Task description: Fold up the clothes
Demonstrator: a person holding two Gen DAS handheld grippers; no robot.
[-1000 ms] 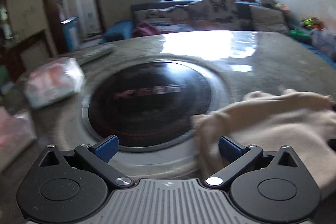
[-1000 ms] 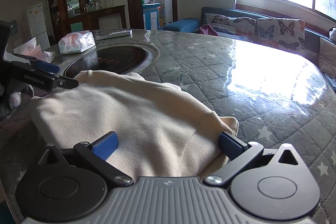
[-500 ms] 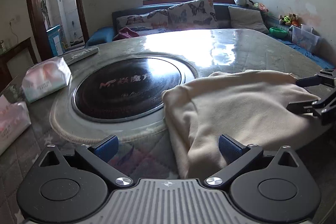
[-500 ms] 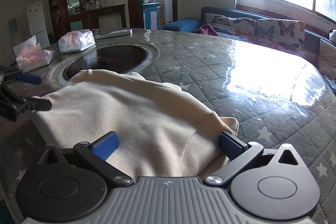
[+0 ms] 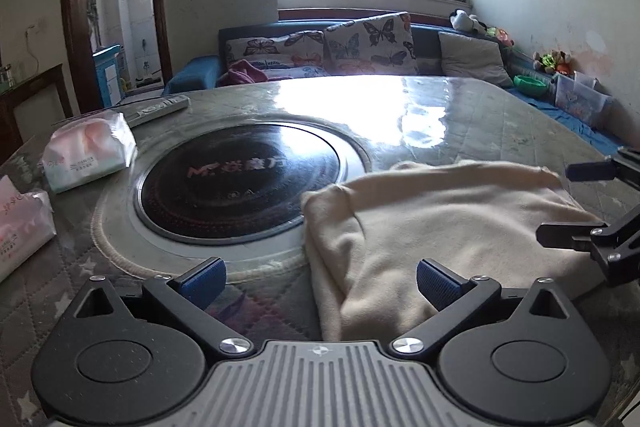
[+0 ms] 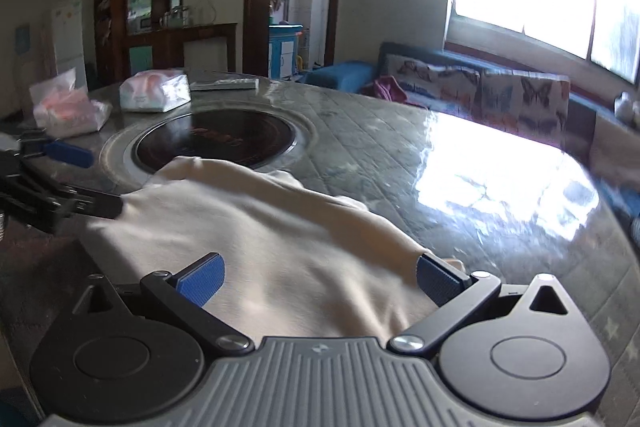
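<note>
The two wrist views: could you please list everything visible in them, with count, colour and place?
garment: one, cream, folded on the table's near side, partly over the cooktop ring
cooktop: one, black, round, set in the table's middle
table: one, grey quilted cover under glossy film
tissue packs: two, white-pink, left of the cooktop
remote: one, grey, behind the tissue packs
butterfly cushions: two, on the blue sofa under the window
left gripper: open, at the garment's left edge
right gripper: open, over the garment

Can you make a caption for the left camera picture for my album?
Open left tongs hover by a cream garment beside the black cooktop.
</note>
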